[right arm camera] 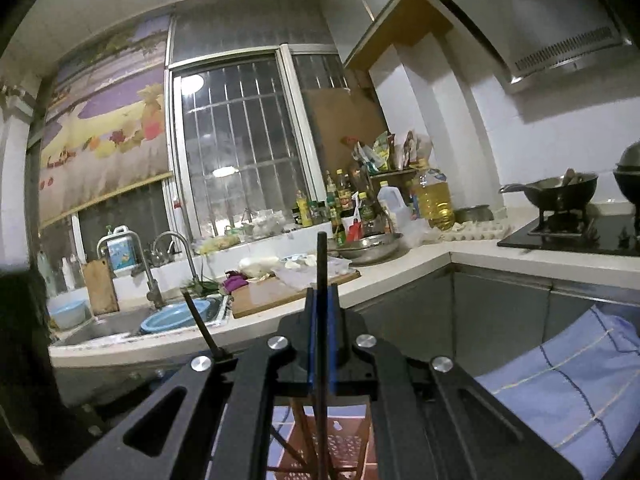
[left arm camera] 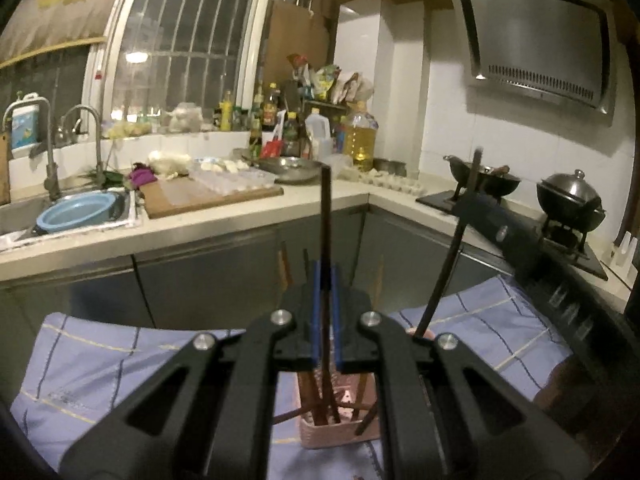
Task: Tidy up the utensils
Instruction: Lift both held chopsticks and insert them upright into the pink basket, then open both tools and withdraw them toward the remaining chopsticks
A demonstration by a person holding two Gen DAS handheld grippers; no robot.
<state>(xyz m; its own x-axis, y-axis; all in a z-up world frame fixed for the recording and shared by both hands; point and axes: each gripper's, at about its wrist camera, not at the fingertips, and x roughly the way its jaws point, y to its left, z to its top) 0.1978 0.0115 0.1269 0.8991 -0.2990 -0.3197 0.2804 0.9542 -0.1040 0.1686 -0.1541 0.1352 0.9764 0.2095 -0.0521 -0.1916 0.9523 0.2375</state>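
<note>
My left gripper (left arm camera: 326, 280) is shut on a dark chopstick (left arm camera: 326, 216) held upright over a pink perforated utensil holder (left arm camera: 340, 428). The holder stands on a blue checked cloth (left arm camera: 100, 364) and holds several brown chopsticks (left arm camera: 316, 400). My right gripper (right arm camera: 322, 300) is shut on a second dark chopstick (right arm camera: 321, 264), also upright above the holder (right arm camera: 344, 448). The right gripper shows in the left wrist view (left arm camera: 492, 216) at the right, with its chopstick (left arm camera: 452, 248) slanting down toward the holder. The left gripper's chopstick (right arm camera: 200, 324) shows at the left of the right wrist view.
Behind runs an L-shaped kitchen counter (left arm camera: 320, 208) with a sink (left arm camera: 24, 216), a blue basin (left arm camera: 78, 212), a cutting board (left arm camera: 208, 198), bottles (left arm camera: 360, 136) and a metal bowl (left arm camera: 292, 168). A stove (left arm camera: 520, 216) with two black pots stands at the right under a range hood (left arm camera: 540, 40).
</note>
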